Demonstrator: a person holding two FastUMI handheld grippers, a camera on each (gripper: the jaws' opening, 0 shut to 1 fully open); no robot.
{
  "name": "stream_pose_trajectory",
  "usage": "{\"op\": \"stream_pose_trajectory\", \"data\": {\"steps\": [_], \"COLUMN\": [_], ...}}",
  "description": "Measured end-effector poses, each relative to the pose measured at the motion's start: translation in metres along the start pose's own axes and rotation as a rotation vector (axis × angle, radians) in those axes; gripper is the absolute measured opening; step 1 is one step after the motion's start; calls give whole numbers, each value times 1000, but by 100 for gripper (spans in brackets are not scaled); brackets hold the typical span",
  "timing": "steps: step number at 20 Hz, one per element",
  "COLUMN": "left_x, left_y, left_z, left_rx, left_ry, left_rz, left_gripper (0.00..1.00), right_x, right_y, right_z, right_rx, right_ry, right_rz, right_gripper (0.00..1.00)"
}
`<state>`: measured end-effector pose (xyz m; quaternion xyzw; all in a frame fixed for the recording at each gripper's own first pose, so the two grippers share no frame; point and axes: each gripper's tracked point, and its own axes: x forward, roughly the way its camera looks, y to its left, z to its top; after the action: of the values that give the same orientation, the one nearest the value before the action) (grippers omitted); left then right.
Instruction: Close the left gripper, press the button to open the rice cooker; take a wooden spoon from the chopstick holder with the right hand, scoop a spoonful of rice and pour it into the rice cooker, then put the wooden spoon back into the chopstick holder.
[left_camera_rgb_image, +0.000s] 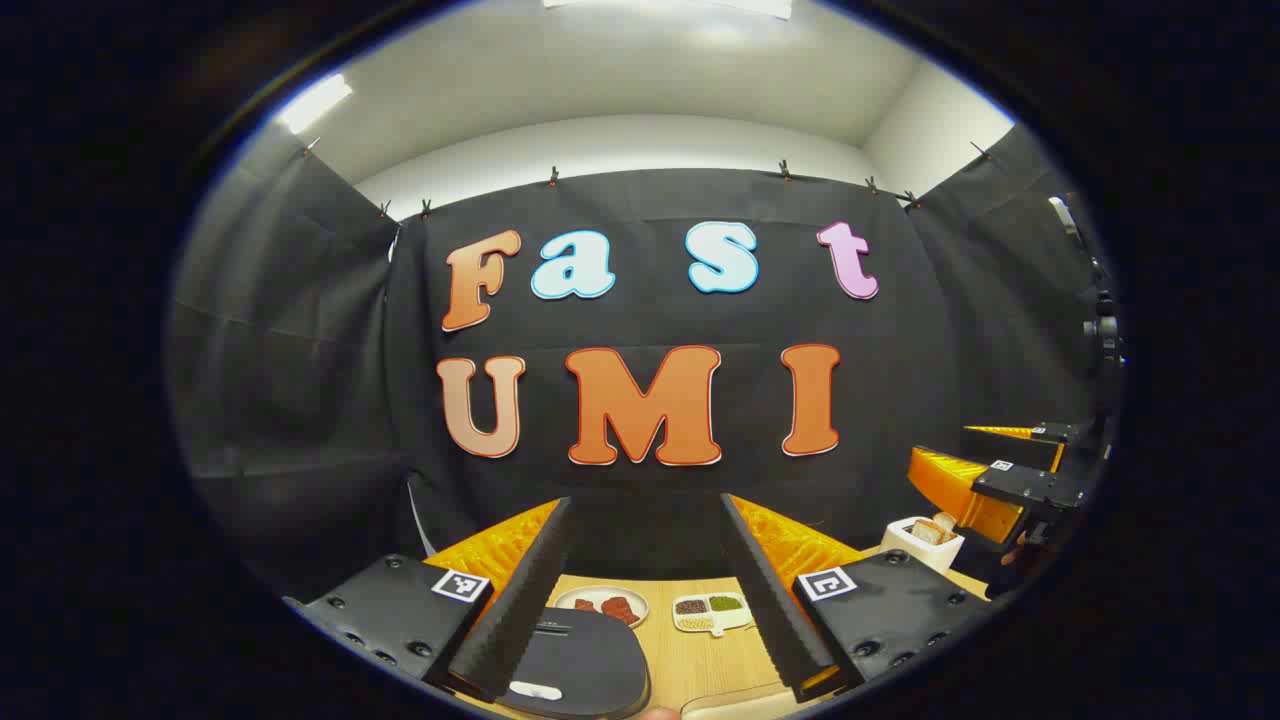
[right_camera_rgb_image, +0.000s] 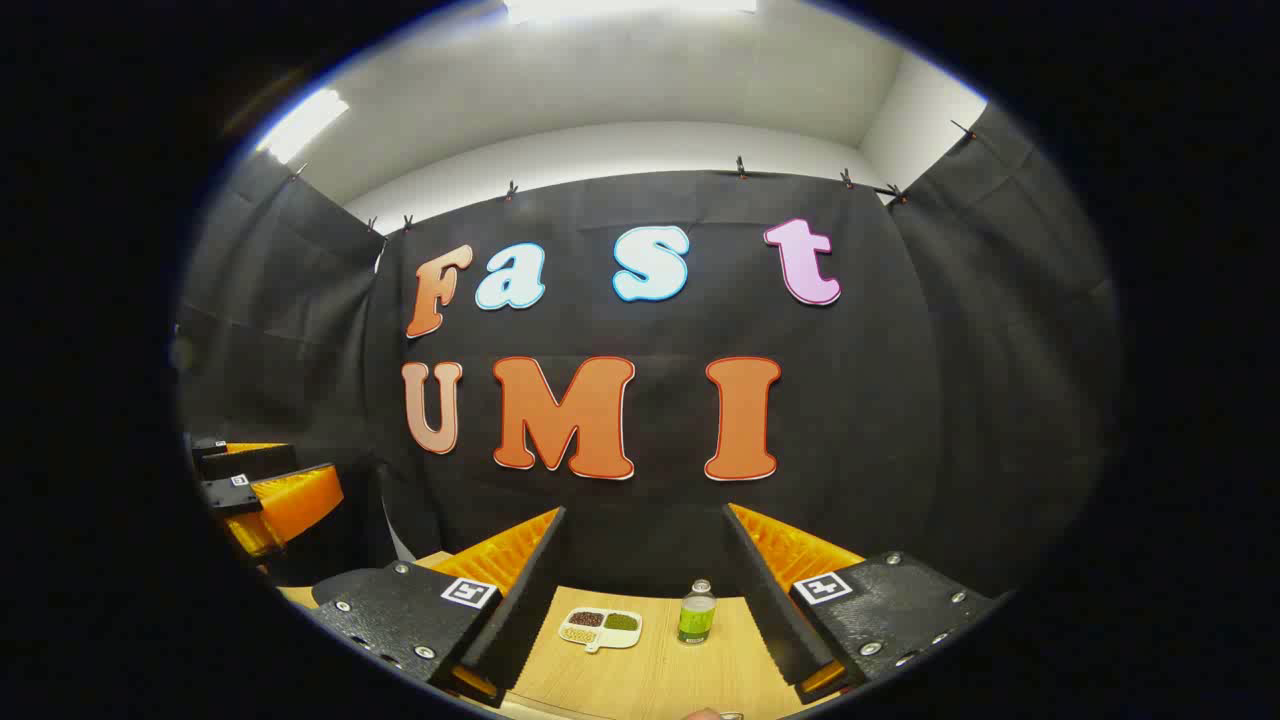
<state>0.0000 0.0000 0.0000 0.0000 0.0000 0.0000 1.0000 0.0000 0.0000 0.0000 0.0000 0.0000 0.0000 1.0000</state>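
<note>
My two cameras ride side by side, low over the table (left_camera_rgb_image: 690, 660), facing the back wall; both share the divided dish (right_camera_rgb_image: 600, 627), I think.

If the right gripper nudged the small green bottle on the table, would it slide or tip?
The green bottle stands upright, tall for its narrow base, so a high push would probably tip it. Being round, it would likely roll once down on the smooth wooden table.
</note>
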Motion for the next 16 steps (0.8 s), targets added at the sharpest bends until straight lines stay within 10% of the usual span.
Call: {"op": "stream_pose_trajectory", "data": {"steps": [16], "left_x": [1], "left_y": [29], "left_z": [0], "left_rx": [-8], "left_ry": [34], "left_rz": [26], "left_gripper": [99], "right_x": [-18], "right_y": [0], "right_z": [-4], "right_rx": [-12], "right_ry": [18], "right_rz": [0], "right_gripper": [93]}}
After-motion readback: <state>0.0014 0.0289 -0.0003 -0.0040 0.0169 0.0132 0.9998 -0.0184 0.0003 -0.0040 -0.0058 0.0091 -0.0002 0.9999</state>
